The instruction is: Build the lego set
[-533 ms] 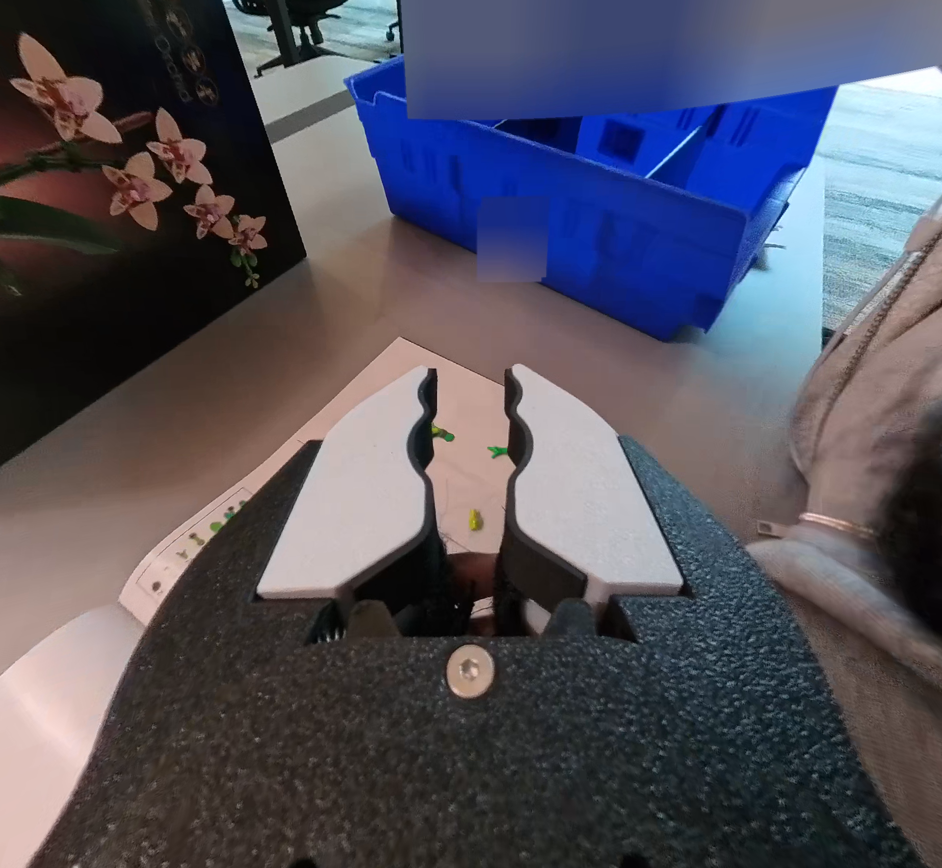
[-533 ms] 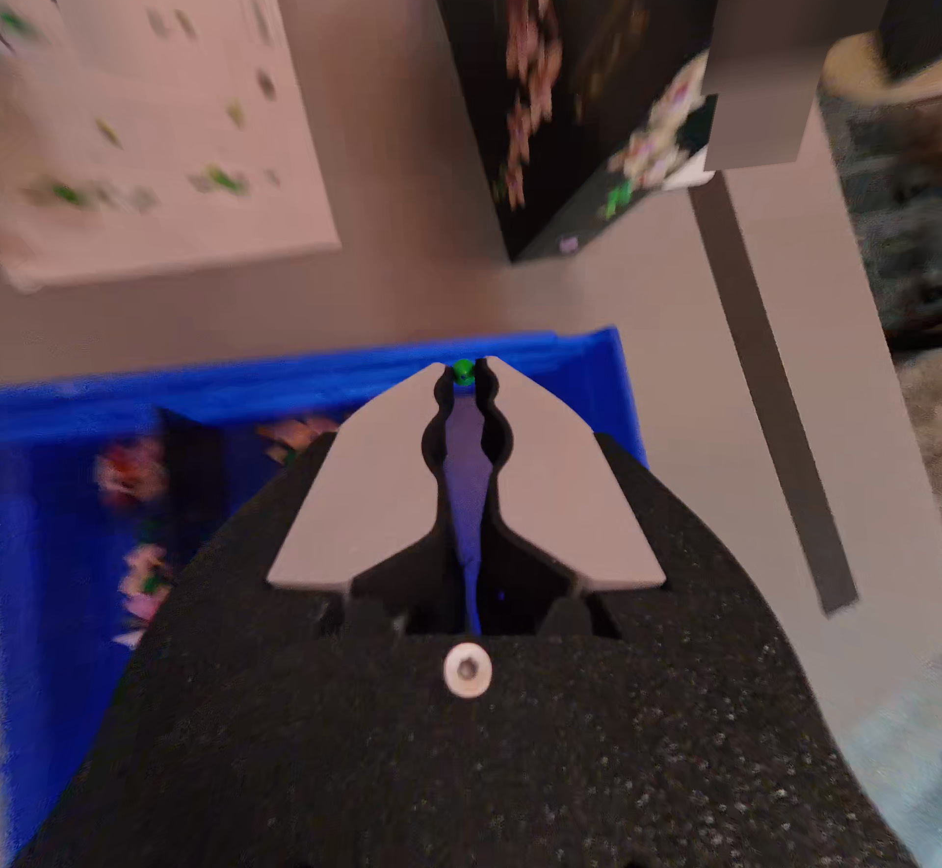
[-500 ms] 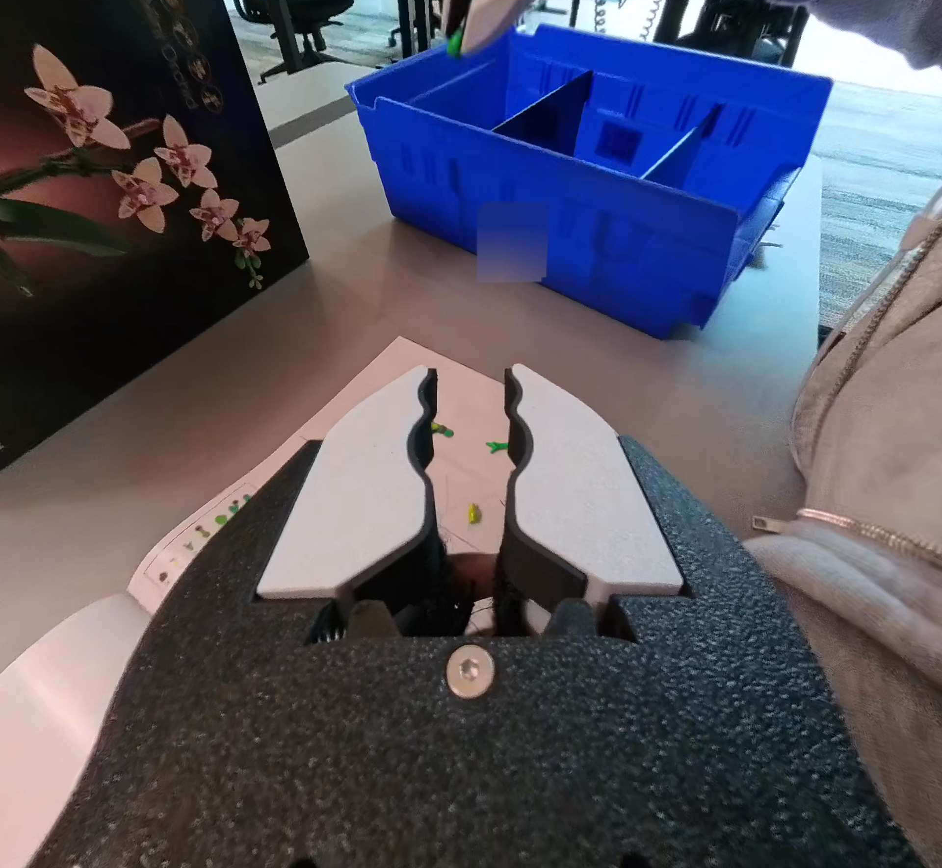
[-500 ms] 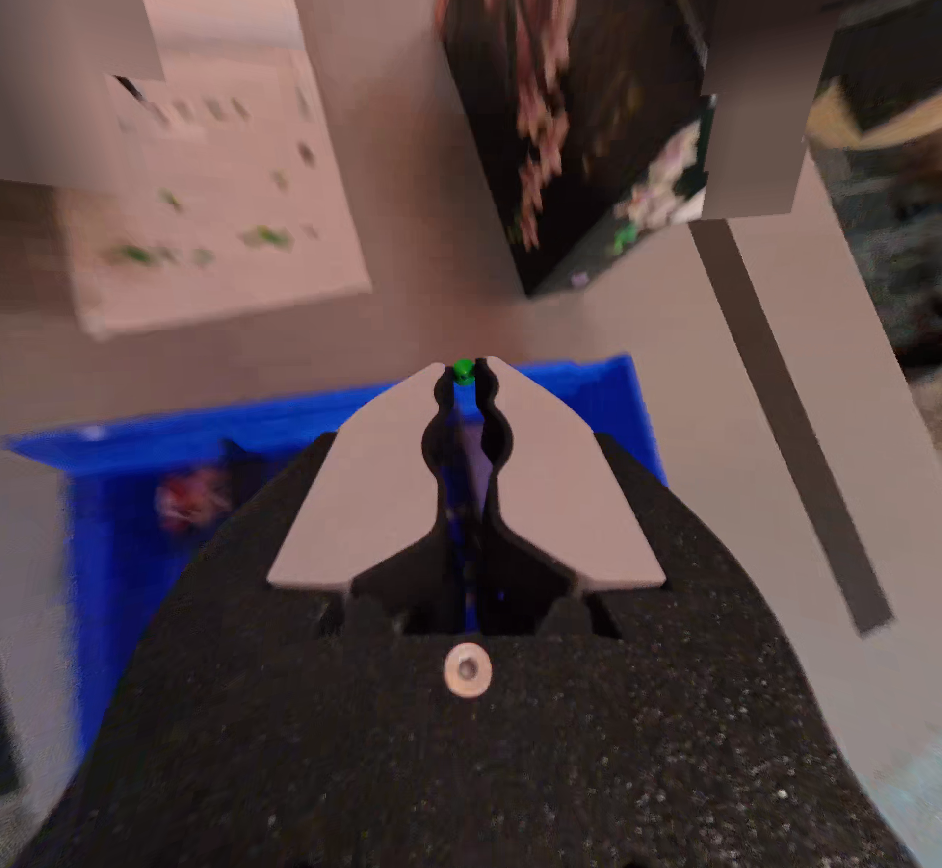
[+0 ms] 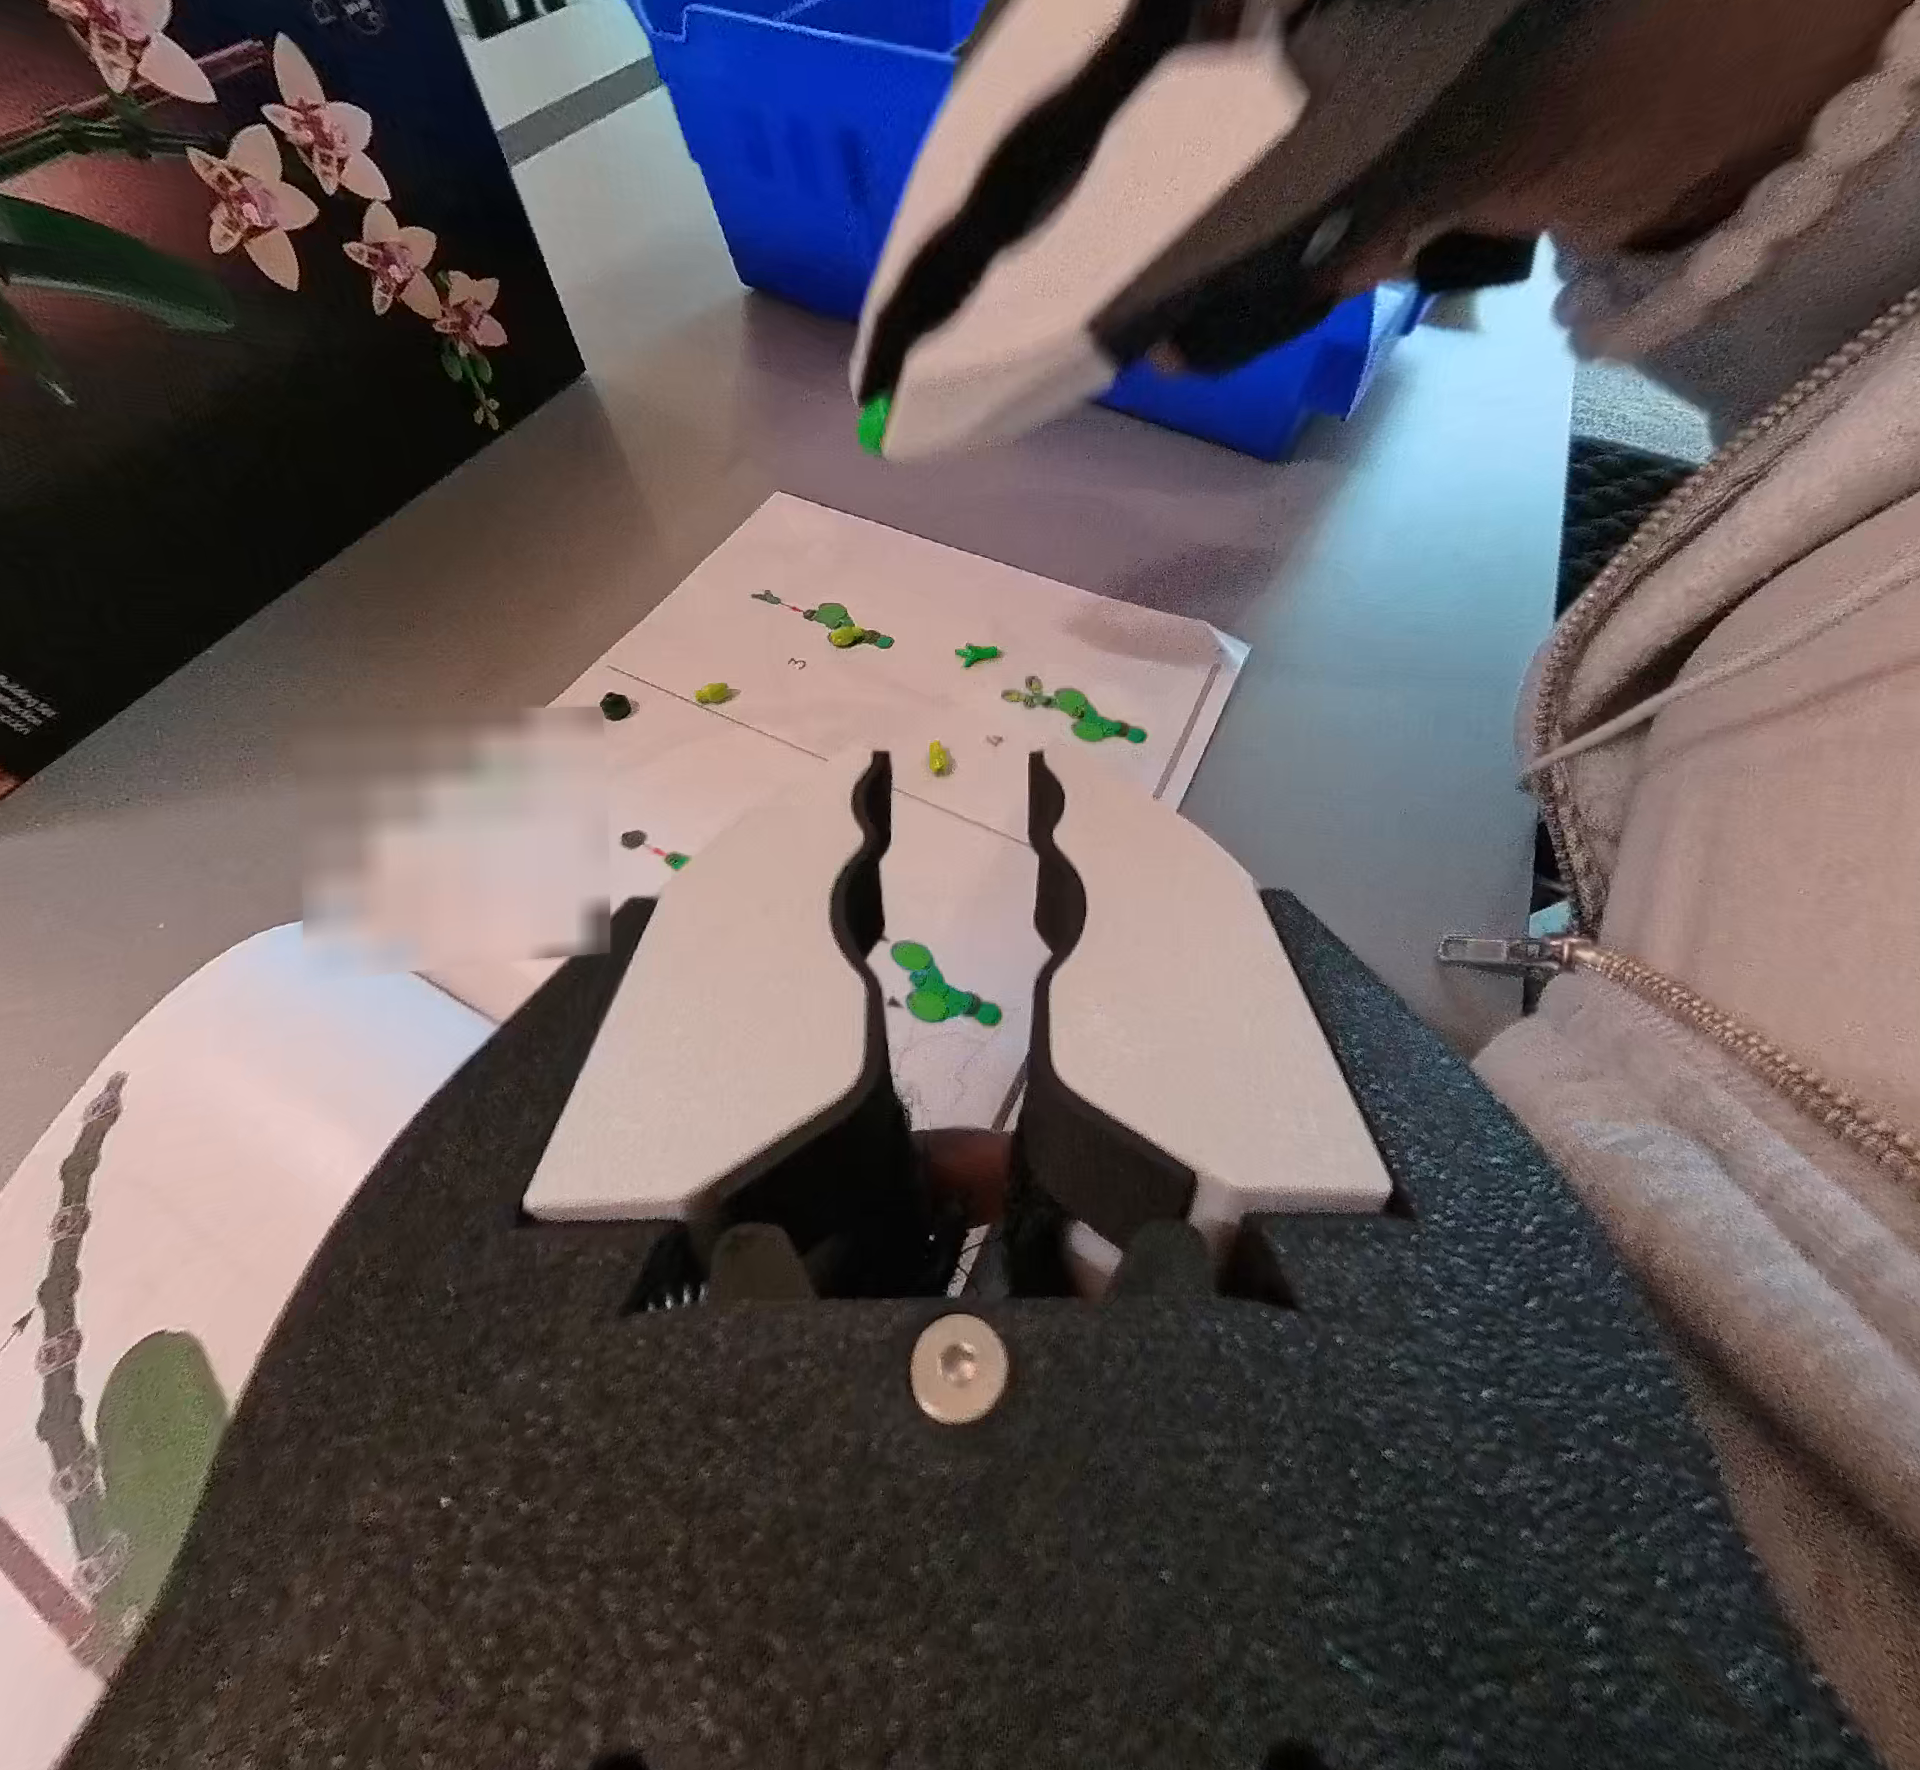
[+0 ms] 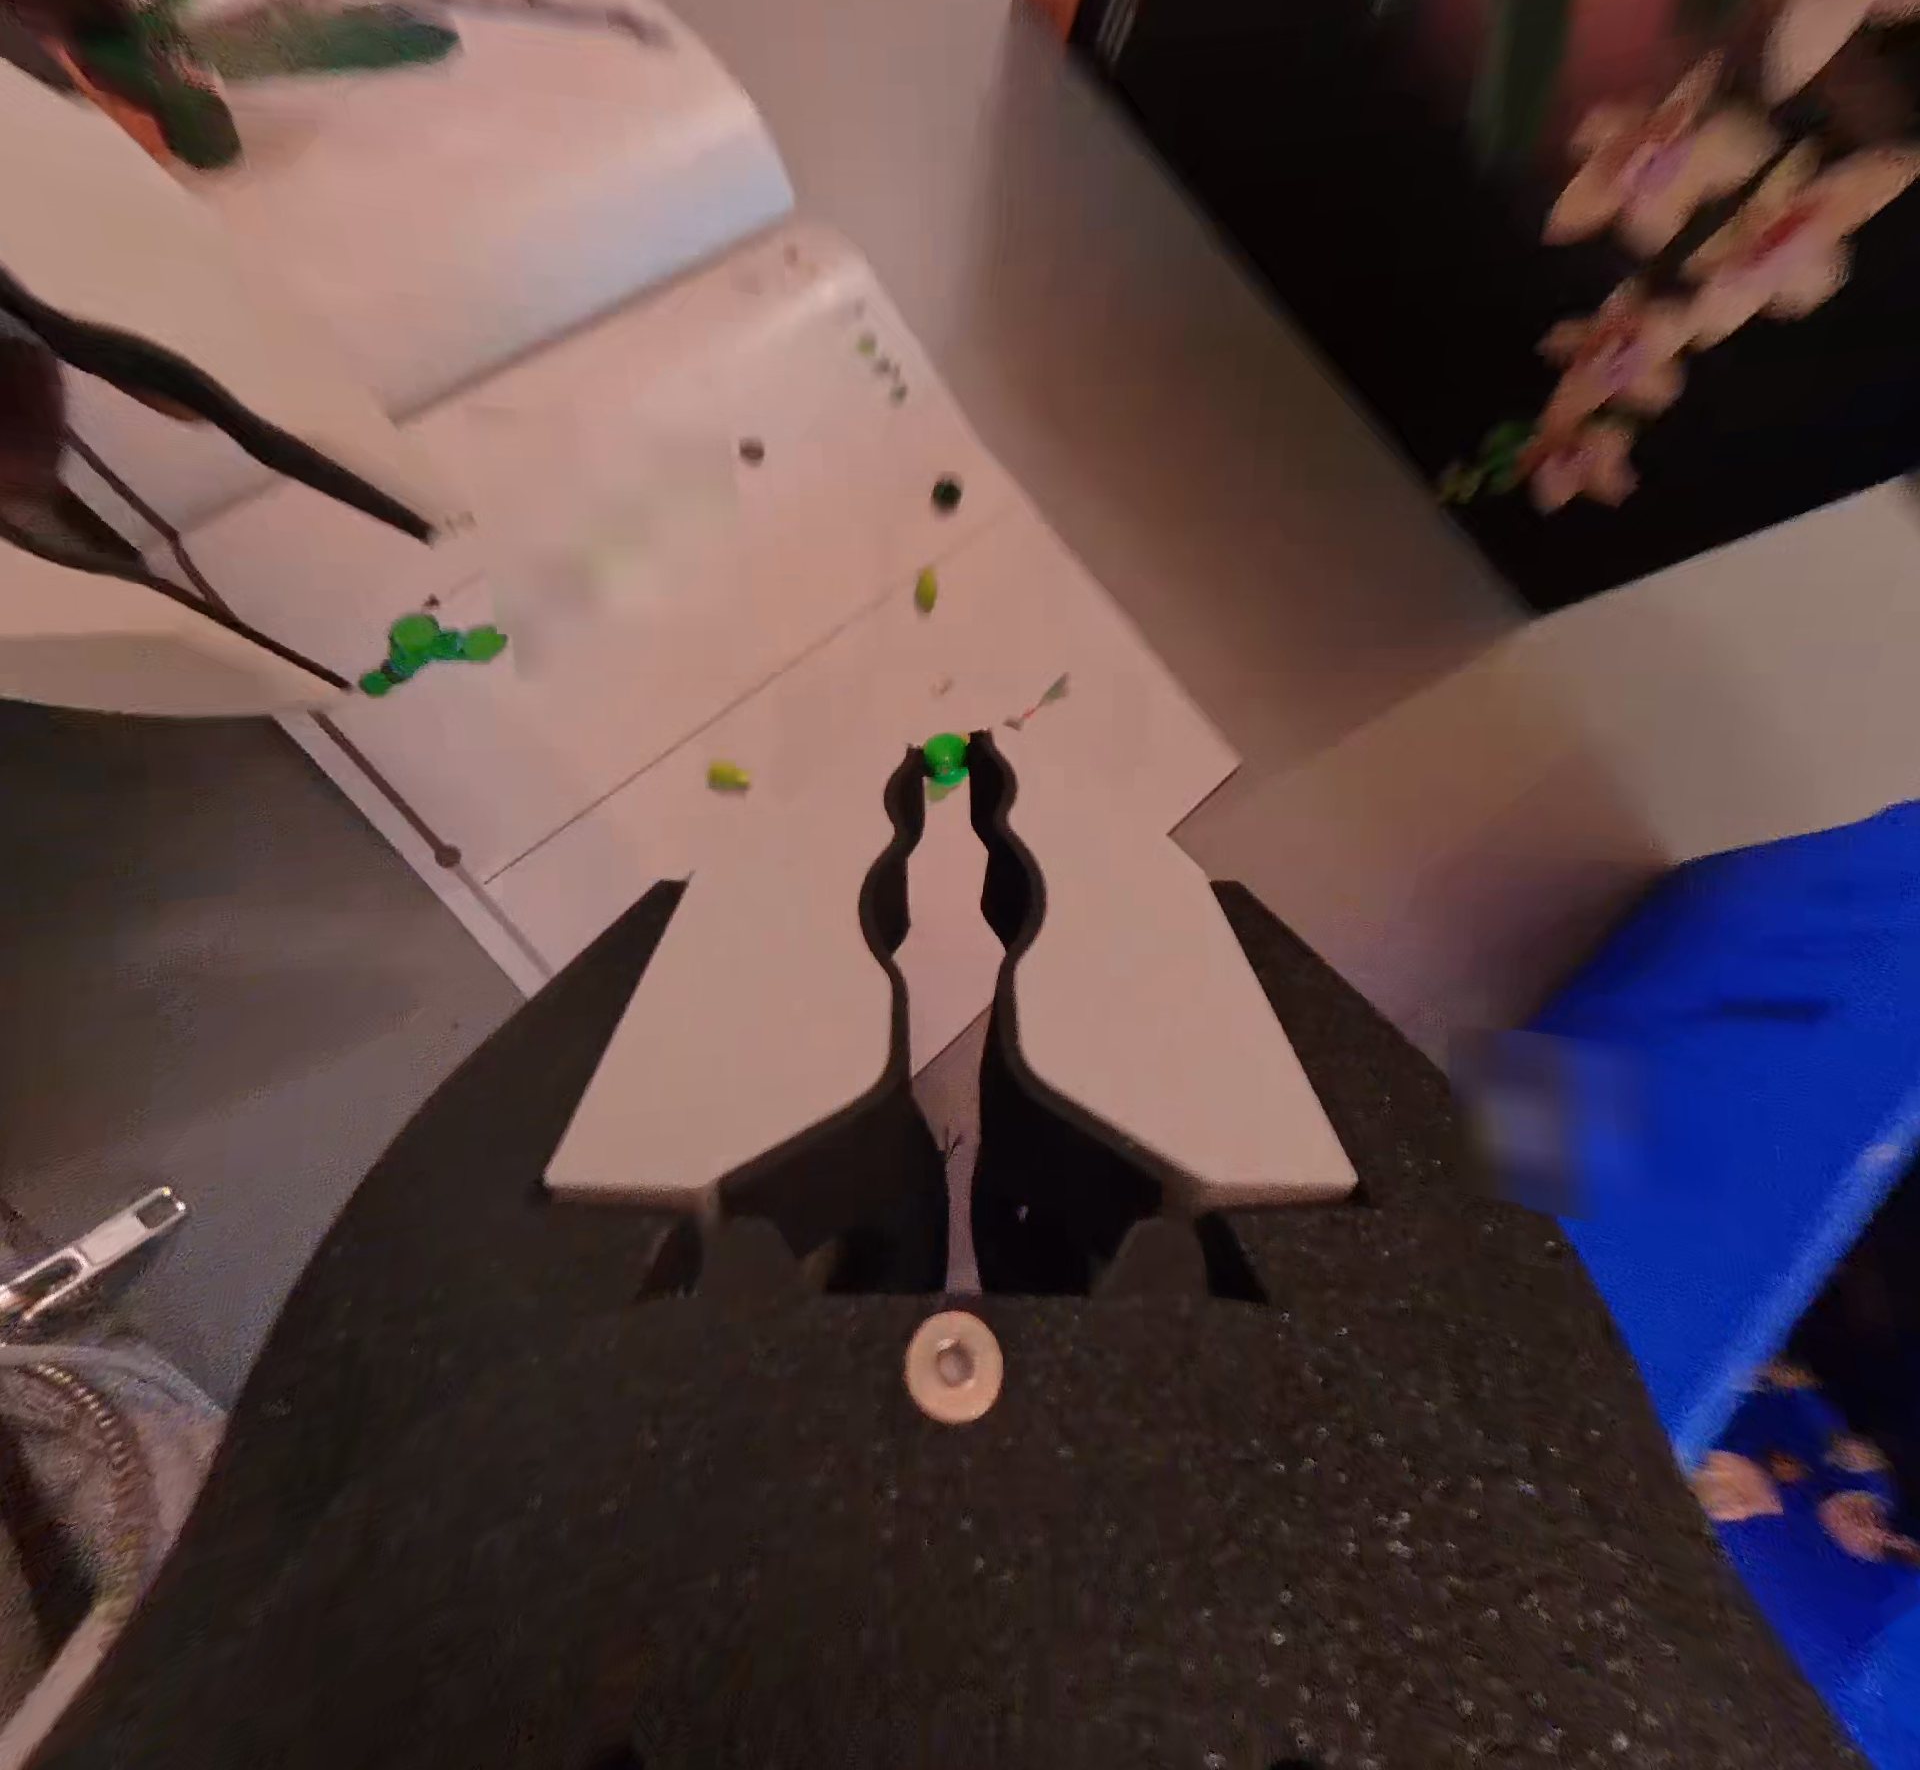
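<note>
My right gripper [image 6: 945, 764] pinches a green stud [image 6: 943, 756] above the booklet [image 5: 935, 619], my left gripper [image 5: 958, 764] parted and empty, blue bin [image 5: 821, 89] behind.

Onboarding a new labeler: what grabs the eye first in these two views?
The right hand-held gripper, pinching a small bright green piece at its tips above the open instruction booklet. Behind it sits a blue bin, with the dark orchid-printed box standing to the left. The left hand-held gripper is open and empty over the booklet.
</note>
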Available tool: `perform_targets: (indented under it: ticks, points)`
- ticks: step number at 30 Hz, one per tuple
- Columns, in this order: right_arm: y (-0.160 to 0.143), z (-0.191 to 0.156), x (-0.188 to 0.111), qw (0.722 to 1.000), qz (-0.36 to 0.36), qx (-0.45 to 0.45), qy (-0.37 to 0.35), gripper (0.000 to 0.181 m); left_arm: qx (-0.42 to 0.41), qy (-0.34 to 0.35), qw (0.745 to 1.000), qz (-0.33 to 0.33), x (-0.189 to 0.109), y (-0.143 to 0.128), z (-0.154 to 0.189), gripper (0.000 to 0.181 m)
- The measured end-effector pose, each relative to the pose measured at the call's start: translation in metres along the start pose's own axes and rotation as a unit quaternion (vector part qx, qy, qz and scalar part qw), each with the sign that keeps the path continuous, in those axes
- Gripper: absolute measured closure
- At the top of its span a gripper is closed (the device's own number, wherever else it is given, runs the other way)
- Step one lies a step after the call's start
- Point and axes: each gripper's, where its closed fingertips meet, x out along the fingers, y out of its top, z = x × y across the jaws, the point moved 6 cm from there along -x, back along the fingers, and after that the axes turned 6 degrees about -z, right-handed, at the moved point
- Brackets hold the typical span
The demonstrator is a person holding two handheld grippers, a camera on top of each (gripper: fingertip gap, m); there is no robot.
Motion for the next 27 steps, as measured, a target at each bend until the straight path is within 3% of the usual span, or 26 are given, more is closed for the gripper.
perform_targets:
  ticks: [5,11,18,22,23,25,27]
  points:
    - [-0.026,0.001,0.025,0.997,-0.057,0.048,0.004,0.173,0.001,-0.015,1.0,0.012,-0.006,-0.006,-0.002,0.157]
    - [-0.034,0.001,0.037,0.996,-0.075,0.055,0.005,0.173,-0.008,-0.016,1.0,0.022,-0.004,-0.005,-0.007,0.157]
    - [-0.033,0.003,0.032,0.995,-0.049,0.081,0.012,0.157,-0.011,-0.016,1.0,0.019,-0.003,-0.006,-0.008,0.157]
    - [-0.031,0.006,0.025,0.996,-0.027,0.08,-0.005,0.156,-0.012,-0.008,1.0,0.024,-0.004,-0.004,-0.008,0.157]
    - [-0.025,0.007,0.02,0.996,0.009,0.085,-0.011,0.157,-0.01,-0.005,1.0,0.023,-0.004,-0.004,-0.007,0.157]
    - [-0.003,0.012,-0.007,0.981,0.159,0.102,-0.039,0.161,-0.006,0.002,1.0,0.024,-0.004,-0.004,-0.008,0.157]
    - [0.018,0.017,-0.051,0.929,0.347,0.113,-0.061,0.16,-0.007,0.009,0.999,0.03,-0.004,-0.003,-0.008,0.157]
